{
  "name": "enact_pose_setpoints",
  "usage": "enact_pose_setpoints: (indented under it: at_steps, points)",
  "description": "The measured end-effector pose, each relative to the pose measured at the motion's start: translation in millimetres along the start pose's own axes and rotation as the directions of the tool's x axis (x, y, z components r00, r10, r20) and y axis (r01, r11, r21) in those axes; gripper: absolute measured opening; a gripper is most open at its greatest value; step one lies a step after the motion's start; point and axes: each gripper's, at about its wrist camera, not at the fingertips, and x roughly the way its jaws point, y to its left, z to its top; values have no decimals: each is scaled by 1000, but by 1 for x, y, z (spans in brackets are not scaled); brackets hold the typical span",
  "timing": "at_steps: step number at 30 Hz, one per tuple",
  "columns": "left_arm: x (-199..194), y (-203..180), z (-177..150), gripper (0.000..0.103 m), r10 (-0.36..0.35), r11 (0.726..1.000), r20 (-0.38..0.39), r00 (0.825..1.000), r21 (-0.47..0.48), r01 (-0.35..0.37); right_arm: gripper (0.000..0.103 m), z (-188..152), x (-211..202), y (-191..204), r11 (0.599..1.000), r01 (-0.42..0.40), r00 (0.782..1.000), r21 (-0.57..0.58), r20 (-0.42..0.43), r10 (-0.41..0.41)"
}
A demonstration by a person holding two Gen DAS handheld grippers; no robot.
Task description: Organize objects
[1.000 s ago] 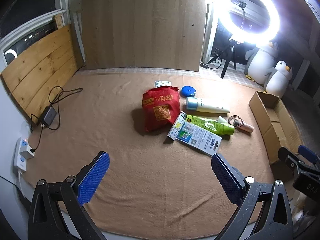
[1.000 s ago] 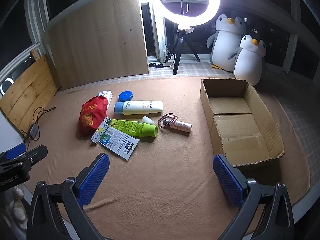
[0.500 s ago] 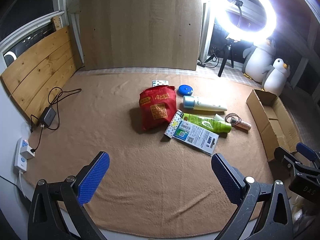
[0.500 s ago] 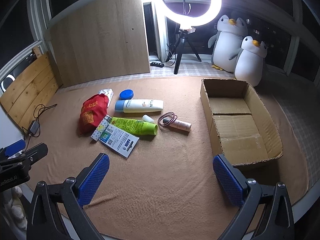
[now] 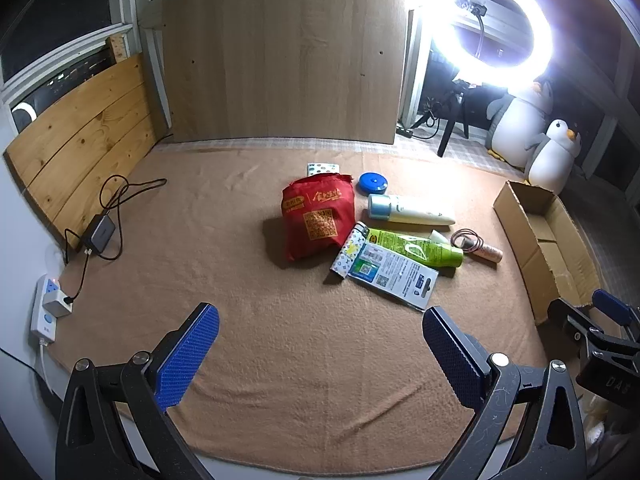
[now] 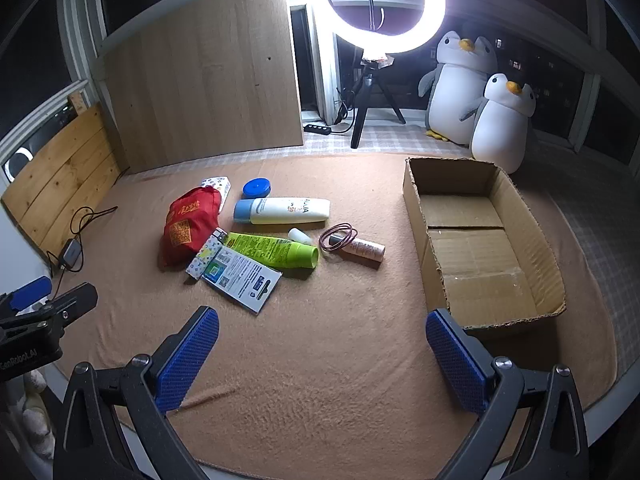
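A tan blanket (image 6: 320,360) covers the floor. Far off, a wood panel (image 6: 208,92) stands left of a glaring ring light (image 6: 436,20) (on a tripod); dark windows (image 6: 560,92) surround.

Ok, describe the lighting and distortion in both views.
Left wrist view: ring light blows out the top right, bleaching the white sunscreen tube; walls bow from fisheye. Right wrist view: same glare at top centre, the cardboard box evenly lit, frame corners dark.

Toiletries cluster (image 6: 256,240), open cardboard box (image 6: 480,240) apart
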Motion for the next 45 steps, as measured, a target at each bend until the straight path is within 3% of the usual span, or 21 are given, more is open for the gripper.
enact_pose_setpoints:
  at_steps: [45]
  points:
    - [18, -2, 9, 103, -11, 1000, -10, 1000, 5, 11, 102, 7, 14, 0, 1000, -3, 1000, 5, -28, 3]
